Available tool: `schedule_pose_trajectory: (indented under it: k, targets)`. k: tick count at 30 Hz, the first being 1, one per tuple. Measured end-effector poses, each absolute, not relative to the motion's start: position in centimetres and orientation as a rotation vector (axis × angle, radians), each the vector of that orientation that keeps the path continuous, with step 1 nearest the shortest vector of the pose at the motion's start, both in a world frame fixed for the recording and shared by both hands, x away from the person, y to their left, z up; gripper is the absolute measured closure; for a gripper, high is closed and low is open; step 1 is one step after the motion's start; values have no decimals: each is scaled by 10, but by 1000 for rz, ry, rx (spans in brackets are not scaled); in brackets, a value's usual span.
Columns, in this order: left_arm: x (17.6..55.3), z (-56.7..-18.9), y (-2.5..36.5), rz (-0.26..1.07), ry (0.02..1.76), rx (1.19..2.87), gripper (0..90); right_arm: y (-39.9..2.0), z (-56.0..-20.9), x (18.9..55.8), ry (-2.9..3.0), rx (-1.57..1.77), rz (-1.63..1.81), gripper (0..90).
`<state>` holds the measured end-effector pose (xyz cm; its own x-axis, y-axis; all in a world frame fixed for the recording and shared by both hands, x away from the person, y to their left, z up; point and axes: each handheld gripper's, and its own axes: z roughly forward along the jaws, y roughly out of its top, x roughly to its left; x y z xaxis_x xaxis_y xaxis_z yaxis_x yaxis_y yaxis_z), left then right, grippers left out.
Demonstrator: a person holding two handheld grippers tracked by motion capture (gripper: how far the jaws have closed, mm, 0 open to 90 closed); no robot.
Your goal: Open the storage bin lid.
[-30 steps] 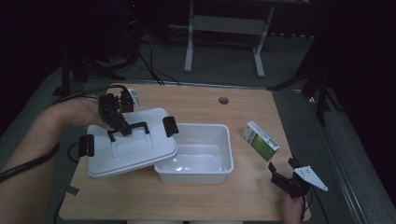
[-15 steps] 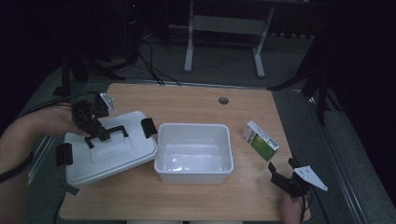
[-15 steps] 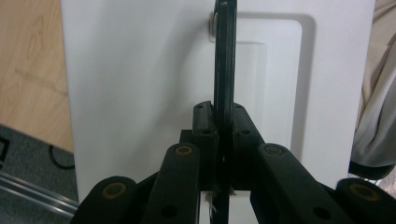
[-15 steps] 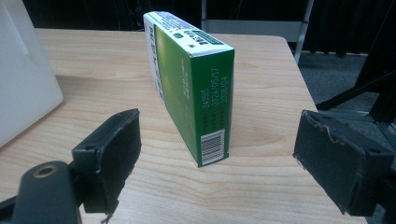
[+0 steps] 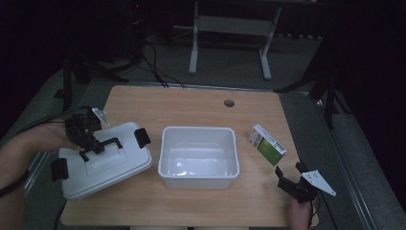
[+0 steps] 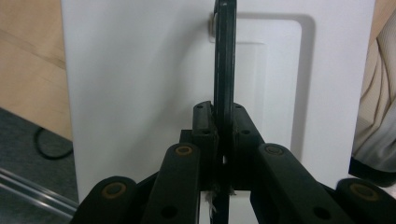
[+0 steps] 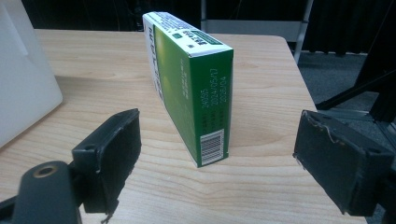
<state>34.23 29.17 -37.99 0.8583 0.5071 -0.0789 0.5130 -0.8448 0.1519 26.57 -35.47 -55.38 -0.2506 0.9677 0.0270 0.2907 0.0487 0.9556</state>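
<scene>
Change: since a second ago the white lid [image 5: 103, 163] has travelled off the white tub [image 5: 199, 154] toward the table's left edge, carried by the left gripper [image 5: 89, 144]; the right gripper [image 5: 293, 178] and green box [image 5: 267, 144] have not shifted.
Left gripper: jaws closed tight on the lid's black handle [image 6: 224, 70].
Left gripper view: shows the pinch close up, the handle bar running straight ahead from the jaws across the lid's recessed panel.
High view: shows the lid tilted, overhanging the table [image 5: 191, 103] edge, a black clip [image 5: 142, 137] at each end.
Right gripper: jaws spread wide, holding nothing.
Box: stands on a long edge just ahead of the right jaws, long axis running away from them, barcode end facing them.
Tub: open, left of the box.
</scene>
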Motion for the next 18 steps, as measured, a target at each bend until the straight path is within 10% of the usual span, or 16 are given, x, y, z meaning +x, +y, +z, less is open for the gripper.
schedule_pose_trajectory:
  k: [18]
  targets:
    - [357, -450, 278, -144, 766, 2873, 840, -355, -554, 265, 1628, 1280, 1230, 142]
